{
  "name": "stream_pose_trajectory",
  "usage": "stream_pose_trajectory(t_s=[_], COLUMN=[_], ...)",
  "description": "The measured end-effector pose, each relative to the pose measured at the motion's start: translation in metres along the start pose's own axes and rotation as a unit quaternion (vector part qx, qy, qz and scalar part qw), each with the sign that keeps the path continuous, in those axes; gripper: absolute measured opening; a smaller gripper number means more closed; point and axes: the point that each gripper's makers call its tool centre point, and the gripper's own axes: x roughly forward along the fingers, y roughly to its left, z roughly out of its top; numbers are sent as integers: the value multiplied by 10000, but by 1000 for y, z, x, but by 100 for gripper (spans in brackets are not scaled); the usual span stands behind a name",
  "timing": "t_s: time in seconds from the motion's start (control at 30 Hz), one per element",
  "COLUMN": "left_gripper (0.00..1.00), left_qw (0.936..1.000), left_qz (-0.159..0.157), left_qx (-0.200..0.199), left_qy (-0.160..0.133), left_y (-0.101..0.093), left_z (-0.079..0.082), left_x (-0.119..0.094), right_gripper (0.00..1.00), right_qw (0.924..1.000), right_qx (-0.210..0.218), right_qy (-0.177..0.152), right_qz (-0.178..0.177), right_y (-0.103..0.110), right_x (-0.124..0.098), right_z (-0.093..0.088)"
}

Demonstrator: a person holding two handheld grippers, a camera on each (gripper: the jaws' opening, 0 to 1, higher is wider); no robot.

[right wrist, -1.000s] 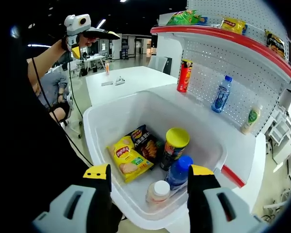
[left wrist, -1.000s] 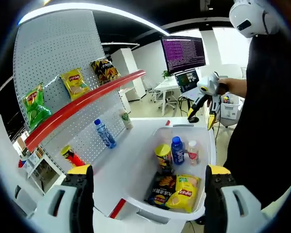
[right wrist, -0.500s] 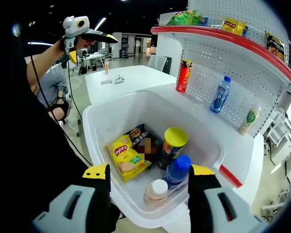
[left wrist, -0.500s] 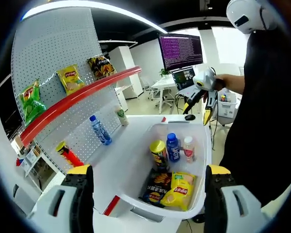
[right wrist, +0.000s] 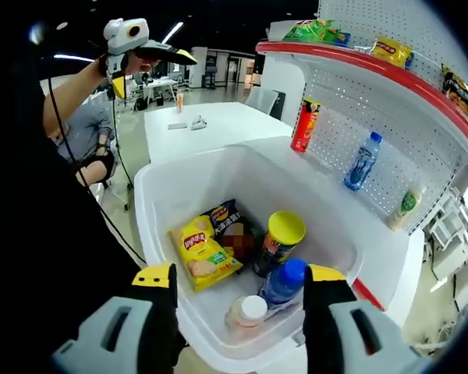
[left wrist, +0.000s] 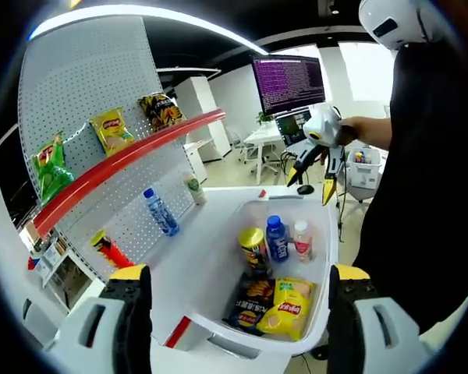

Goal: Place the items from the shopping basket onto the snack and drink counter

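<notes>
Compared with a second ago not much is changing: both the left gripper (left wrist: 232, 323) and right gripper (right wrist: 238, 315) are still hovering, jaws apart and empty, over the white basket (right wrist: 160, 204) while the yellow chip bag (right wrist: 203, 251), can and bottles are sitting inside, so unloading isn't started.

Mock shop corner set up inside an open office or lab. Shop signs: grey pegboard wall (left wrist: 93, 86) with hanging snack bags (left wrist: 113, 129), a red shelf edge (left wrist: 132, 160), bottles (left wrist: 161, 212) and a red can (right wrist: 304, 125) standing on a white counter (right wrist: 242, 125). Office signs: large monitor (left wrist: 288, 82) full of text, a laptop (left wrist: 292, 127) below it, white desks (right wrist: 171, 86) and chairs further back, ceiling strip lights (right wrist: 171, 33).
</notes>
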Motion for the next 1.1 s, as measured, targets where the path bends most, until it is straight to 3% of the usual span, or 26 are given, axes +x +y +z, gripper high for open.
stream_pose_trajectory(t_s=[0.53,0.73,1.1], left_gripper=[93,92,92], left_qw=[9998,9999,9998], left_qz=[-166,-25,-57], left_qx=[-19,-31,-146], left_qy=[61,146,159], left_y=[-13,-9,-17], left_z=[-3,-6,-6], left_x=[2,3,1], right_gripper=[67,67,67], right_qw=[9965,9937,9835], right_qx=[-775,-1055,-1691], right_qy=[282,325,496], right_qz=[142,180,418], right_y=[3,0,12], right_x=[22,35,67], right_z=[6,13,12])
